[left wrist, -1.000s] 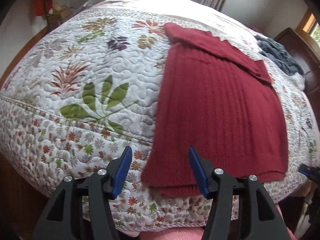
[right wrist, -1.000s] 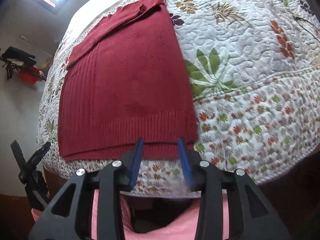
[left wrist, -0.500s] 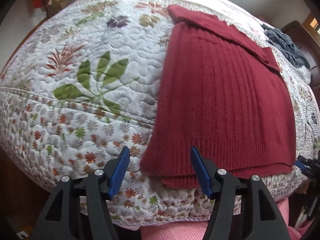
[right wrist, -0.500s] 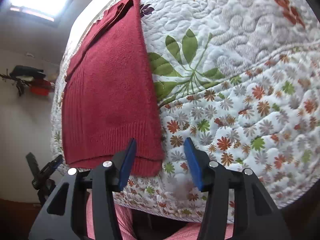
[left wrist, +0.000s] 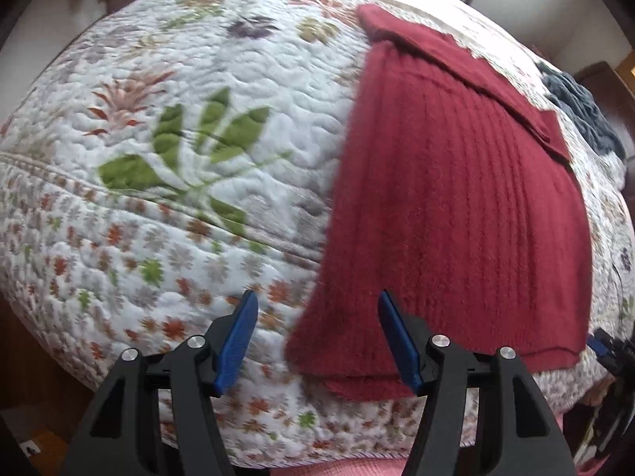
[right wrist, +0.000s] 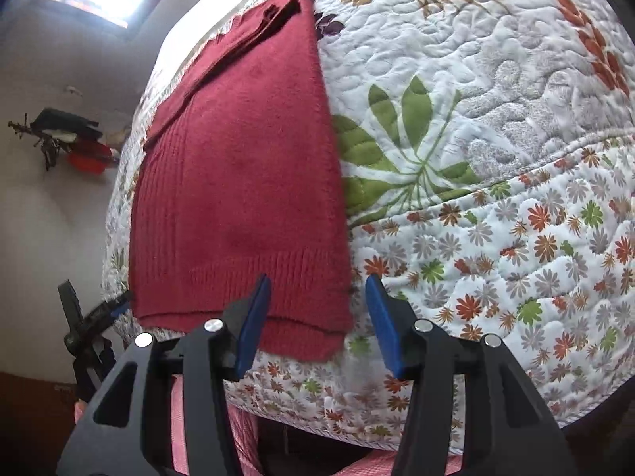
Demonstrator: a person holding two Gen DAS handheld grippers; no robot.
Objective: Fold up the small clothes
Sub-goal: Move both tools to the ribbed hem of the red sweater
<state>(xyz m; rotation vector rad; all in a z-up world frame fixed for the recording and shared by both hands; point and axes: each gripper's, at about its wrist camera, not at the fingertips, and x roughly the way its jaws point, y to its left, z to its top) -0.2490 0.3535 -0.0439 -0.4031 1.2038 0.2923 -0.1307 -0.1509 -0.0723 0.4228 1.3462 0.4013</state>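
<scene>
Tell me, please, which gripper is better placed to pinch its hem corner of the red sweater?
Probably the left gripper: the red sweater has its corner between the open jaws. The right gripper, also open, frames its corner too, nearer one finger.

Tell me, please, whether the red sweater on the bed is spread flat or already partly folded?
Partly folded. The red sweater lies on the quilt with a sleeve crossed over its top, and two layered edges show at the hem.

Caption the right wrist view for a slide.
Open right gripper lined up on the near corner of a red sweater on a quilt.
</scene>
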